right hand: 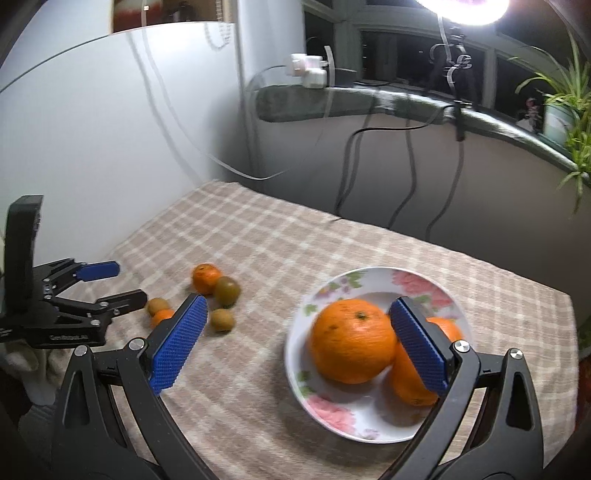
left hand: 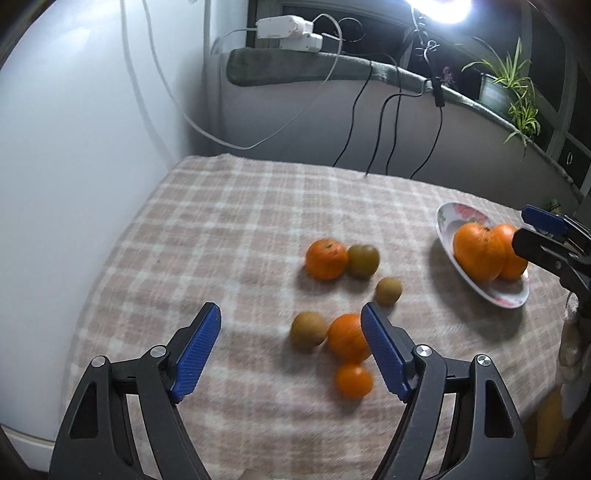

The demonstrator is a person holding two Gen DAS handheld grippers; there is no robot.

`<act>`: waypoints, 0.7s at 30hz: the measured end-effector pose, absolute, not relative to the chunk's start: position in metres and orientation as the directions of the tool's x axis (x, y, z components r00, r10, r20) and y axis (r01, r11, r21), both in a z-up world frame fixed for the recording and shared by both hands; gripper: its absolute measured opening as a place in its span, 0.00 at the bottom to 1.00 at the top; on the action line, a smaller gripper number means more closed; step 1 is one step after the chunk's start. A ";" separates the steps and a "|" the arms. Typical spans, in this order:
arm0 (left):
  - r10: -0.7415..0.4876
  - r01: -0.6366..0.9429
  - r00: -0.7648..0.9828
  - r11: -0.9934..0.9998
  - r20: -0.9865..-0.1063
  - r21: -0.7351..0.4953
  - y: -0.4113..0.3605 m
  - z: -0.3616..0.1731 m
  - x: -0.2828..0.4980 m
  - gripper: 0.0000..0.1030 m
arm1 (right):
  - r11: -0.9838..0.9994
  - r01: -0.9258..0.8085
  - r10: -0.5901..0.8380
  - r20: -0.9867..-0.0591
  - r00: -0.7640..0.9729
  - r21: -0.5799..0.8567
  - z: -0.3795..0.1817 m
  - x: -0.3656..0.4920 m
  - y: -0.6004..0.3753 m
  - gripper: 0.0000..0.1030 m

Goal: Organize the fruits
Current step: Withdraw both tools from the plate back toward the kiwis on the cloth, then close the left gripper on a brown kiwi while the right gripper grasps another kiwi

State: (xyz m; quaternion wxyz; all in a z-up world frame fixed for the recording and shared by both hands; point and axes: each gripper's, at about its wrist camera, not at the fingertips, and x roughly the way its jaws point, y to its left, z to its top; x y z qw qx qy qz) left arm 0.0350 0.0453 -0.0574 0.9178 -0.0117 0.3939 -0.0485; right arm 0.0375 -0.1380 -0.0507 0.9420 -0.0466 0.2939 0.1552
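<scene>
My left gripper [left hand: 291, 332] hangs over the checked cloth [left hand: 229, 229] on the bench, its blue-padded jaws standing wide apart with nothing between them. Just ahead of its right pad lies a cluster of loose fruit: a brownish kiwi [left hand: 308, 329] touching an orange [left hand: 347, 338], with a smaller tangerine [left hand: 353, 380] close below that orange. Farther off, a second tangerine [left hand: 326, 259] sits against a greenish-brown fruit [left hand: 363, 261], and another small kiwi [left hand: 388, 291] lies alone between the two groups. The fruit looks a little blurred.

My right gripper [right hand: 295, 325] is over the flowered plate [right hand: 373, 280], jaws also wide apart and clamped on nothing. The plate sits on the cloth, well to the right of the loose fruit, and holds two oranges: a big orange [right hand: 351, 341] between my pads, which I cannot see touching it, and a second orange [right hand: 408, 384] leaning against it, partly hidden behind my right pad.

From the right wrist view I can see my left gripper from the side, and there is pale lettering on its black body, too blurred for me to read. I find no other labels or brand marks that I can make out.

Behind the bench are a white wall, dark cables [left hand: 391, 133] hanging from a grey sill, white plugs [left hand: 288, 33], a potted plant [left hand: 506, 88] and a bright lamp [left hand: 439, 9].
</scene>
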 end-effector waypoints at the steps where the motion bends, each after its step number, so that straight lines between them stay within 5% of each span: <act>1: -0.098 0.074 0.681 0.995 -0.726 -0.065 0.048 -0.059 0.035 0.76 | 0.941 -0.339 0.280 -0.569 0.773 0.002 -0.053 0.036 -0.134 0.98; 11: -0.157 0.079 0.664 0.987 -0.731 -0.141 0.061 -0.071 0.029 0.75 | 0.885 -0.462 0.398 -0.606 0.689 0.056 -0.072 0.038 -0.103 0.97; 21: -0.220 0.120 0.637 0.975 -0.738 -0.188 0.061 -0.081 0.037 0.42 | 0.848 -0.521 0.433 -0.695 0.574 0.097 -0.094 0.055 -0.087 0.59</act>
